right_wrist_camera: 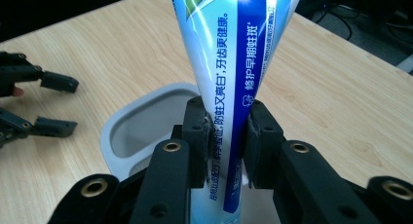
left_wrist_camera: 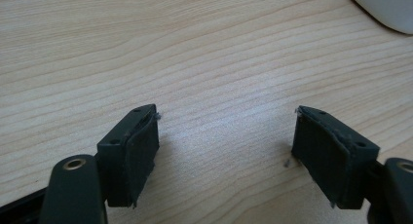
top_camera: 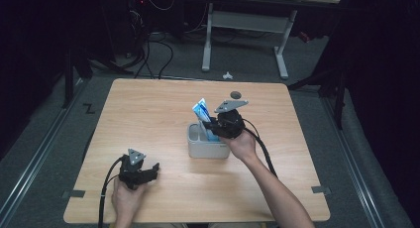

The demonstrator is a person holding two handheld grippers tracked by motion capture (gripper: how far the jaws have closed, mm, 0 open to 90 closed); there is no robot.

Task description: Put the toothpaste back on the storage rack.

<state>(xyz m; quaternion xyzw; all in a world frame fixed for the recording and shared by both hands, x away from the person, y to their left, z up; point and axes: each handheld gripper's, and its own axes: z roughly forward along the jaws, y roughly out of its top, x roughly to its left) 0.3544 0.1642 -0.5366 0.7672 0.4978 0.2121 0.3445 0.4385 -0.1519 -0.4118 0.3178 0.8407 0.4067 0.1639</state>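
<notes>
A blue and white toothpaste tube point(top_camera: 203, 113) point(right_wrist_camera: 234, 63) stands upright with its lower end inside a grey holder cup point(top_camera: 198, 147) point(right_wrist_camera: 134, 121) near the table's middle. My right gripper point(top_camera: 214, 125) point(right_wrist_camera: 228, 141) is shut on the tube, both pads pressing its sides just above the cup's rim. The tube's bottom end is hidden behind the jaws. My left gripper point(top_camera: 154, 169) point(left_wrist_camera: 225, 146) rests low over the bare wood near the front left, jaws wide open with nothing between them. It also appears in the right gripper view as the left gripper point(right_wrist_camera: 53, 104) at the left edge.
The wooden table point(top_camera: 148, 114) has free room all around the cup. A small dark round thing point(top_camera: 236, 94) lies near the far edge. A pale corner of the cup point(left_wrist_camera: 384, 7) sits at the top right of the left gripper view. Desk legs and cables stand beyond the table.
</notes>
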